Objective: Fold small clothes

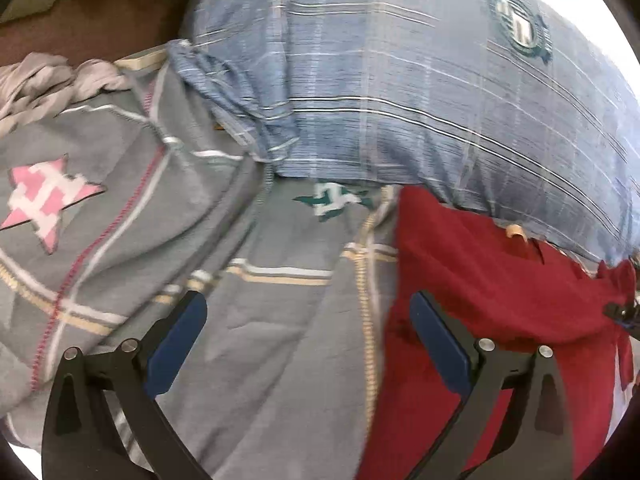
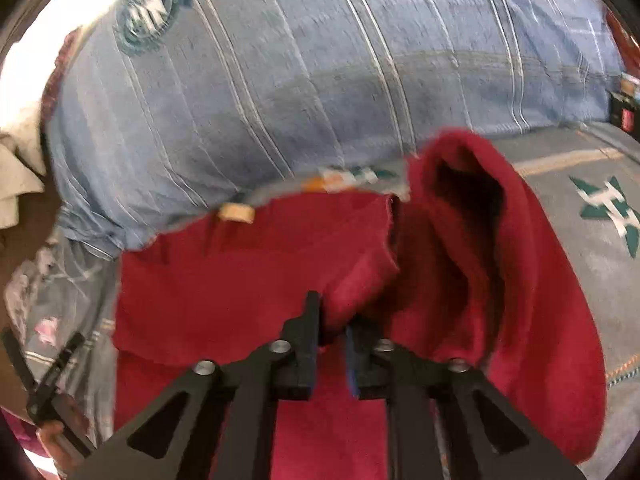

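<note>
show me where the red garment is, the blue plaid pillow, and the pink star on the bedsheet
red garment [image 2: 248,272]: right wrist view, on its flat middle panel.
blue plaid pillow [image 1: 400,92]: left wrist view, on its broad front face.
pink star [image 1: 50,200]: left wrist view, on the star's centre.

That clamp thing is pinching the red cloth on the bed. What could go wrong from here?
The right gripper has its jaws shut on just a small fold of the red garment, so the cloth might slip out when pulled. The left gripper hangs open and holds nothing, so the garment may drag and bunch instead of folding flat. The blue plaid pillow lies against the garment's far edge and could snag it.
</note>
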